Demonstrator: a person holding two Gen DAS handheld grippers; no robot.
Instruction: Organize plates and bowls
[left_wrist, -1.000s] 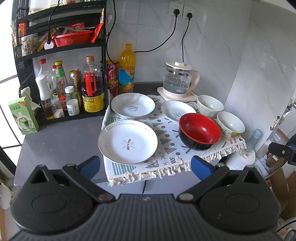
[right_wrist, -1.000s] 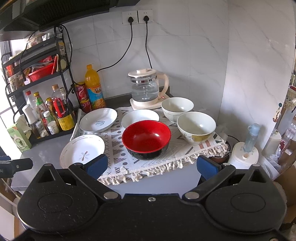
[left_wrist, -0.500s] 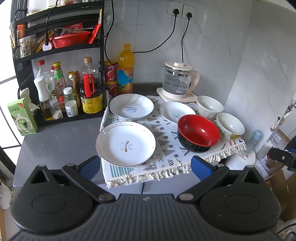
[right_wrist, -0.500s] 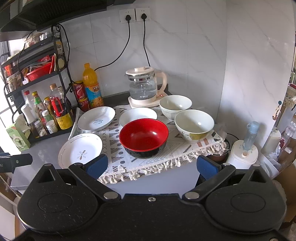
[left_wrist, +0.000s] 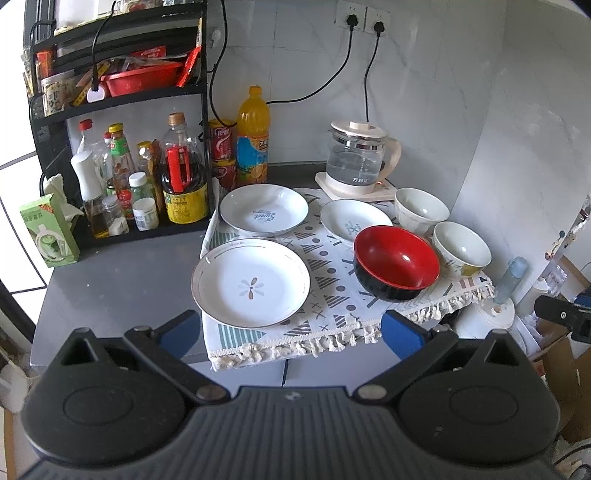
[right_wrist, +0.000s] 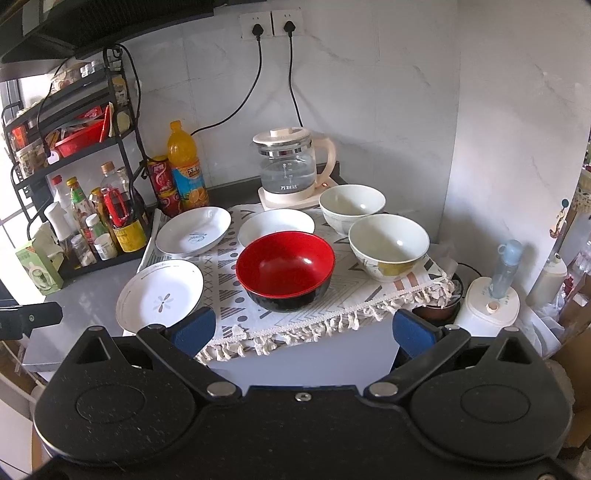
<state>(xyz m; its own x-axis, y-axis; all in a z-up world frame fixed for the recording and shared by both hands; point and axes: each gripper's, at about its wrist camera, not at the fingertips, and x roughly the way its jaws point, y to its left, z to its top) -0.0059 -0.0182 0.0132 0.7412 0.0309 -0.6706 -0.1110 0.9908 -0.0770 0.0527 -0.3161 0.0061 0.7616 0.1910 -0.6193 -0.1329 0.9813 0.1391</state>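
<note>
Six dishes sit on the cloth (left_wrist: 332, 295): three plates (left_wrist: 251, 282) left, red bowl (right_wrist: 285, 268) centre, two white bowls (right_wrist: 388, 242) right. Both the left gripper (left_wrist: 290, 328) and right gripper (right_wrist: 303, 330) hang spread wide, empty, near the front edge. Glazed ware looks stiff, slippery, breakable; pinch rims.

Counter (left_wrist: 122, 273) left of plates open; kettle (left_wrist: 360, 162) (probably rack (left_wrist: 122, 92) too) blocks behind.

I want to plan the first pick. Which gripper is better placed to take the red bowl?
Probably the right gripper: its open jaws line up with the red bowl. The left gripper faces the flower plate instead.
</note>
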